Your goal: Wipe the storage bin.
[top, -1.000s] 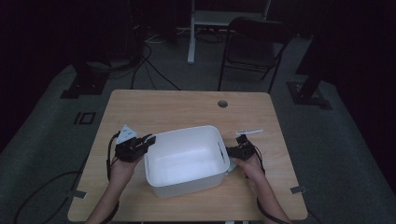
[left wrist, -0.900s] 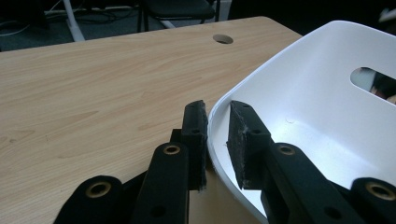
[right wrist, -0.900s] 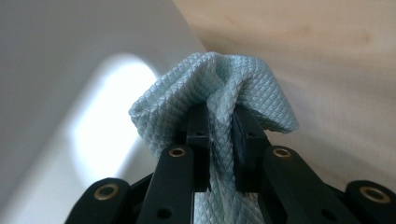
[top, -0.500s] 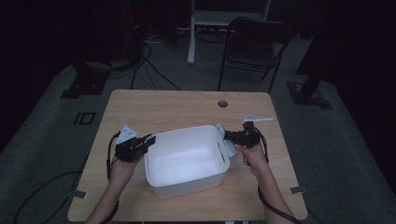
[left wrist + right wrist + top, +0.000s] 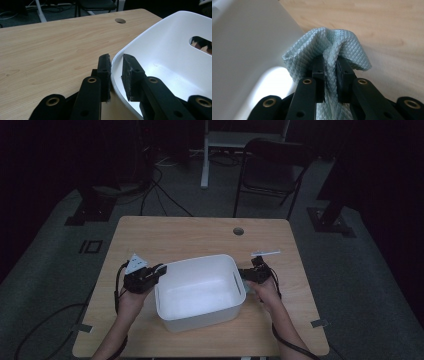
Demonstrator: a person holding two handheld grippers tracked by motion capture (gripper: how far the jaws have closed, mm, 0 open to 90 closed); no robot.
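A white plastic tub (image 5: 200, 285) stands in the middle of the wooden table (image 5: 190, 237). My left gripper (image 5: 159, 269) is at the tub's left rim. In the left gripper view its jaws (image 5: 116, 58) are shut on that rim (image 5: 117, 53), one pad outside the wall and one inside. At the tub's right wall is my right gripper (image 5: 245, 275). In the right gripper view it (image 5: 329, 61) is shut on a bunched pale green quilted cloth (image 5: 337, 42), which rests against the tub's outer wall (image 5: 249, 45) just above the tabletop.
A round cable hole (image 5: 238, 231) sits near the table's far edge. A dark folding chair (image 5: 270, 170) and a white stand (image 5: 205, 155) are beyond the table. Cables run over the floor at left (image 5: 45, 345).
The right gripper with the cloth went farther along the tub's right wall, then came back toward the person. The left gripper has kept its place on the rim.
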